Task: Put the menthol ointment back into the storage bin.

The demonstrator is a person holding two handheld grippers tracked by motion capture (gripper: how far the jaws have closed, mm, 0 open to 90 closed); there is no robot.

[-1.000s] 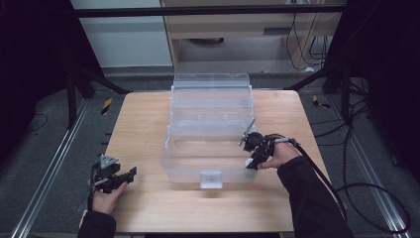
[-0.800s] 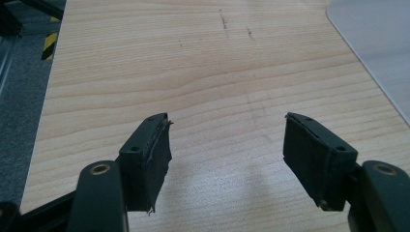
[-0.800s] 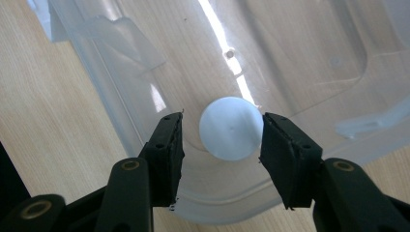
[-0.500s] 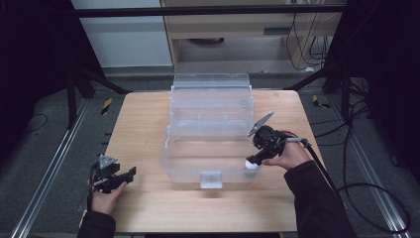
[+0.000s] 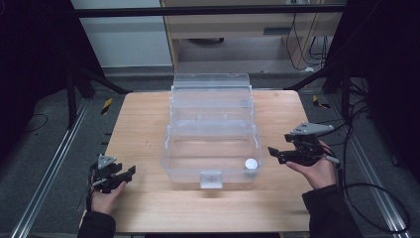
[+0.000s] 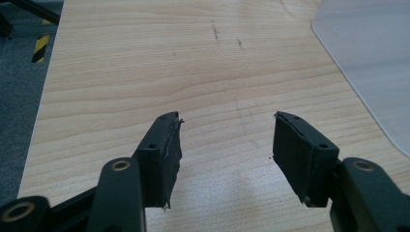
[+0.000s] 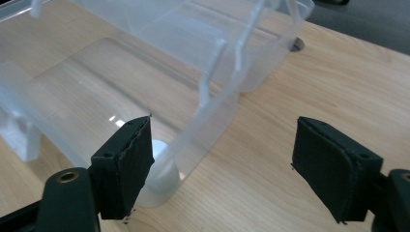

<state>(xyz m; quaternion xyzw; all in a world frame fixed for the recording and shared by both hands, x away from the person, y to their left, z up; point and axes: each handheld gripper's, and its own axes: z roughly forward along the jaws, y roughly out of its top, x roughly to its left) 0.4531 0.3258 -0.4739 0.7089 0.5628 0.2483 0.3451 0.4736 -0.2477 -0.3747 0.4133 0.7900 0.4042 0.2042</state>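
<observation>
**Clear plastic box, open, with white disc inside**

Clear plastic box (image 5: 210, 144) at table (image 5: 148, 119) centre, lid raised at far side. White disc (image 5: 251, 163) lies in its near right corner. Right gripper (image 5: 277, 152), earlier at the box's right wall, now sits clear to the right, jaws wide, empty. Left gripper (image 5: 126, 173) unchanged at near left, jaws wide. No legible writing.

A yellow-black striped tape piece (image 5: 106, 105) lies on grey floor (image 5: 44, 148).
</observation>
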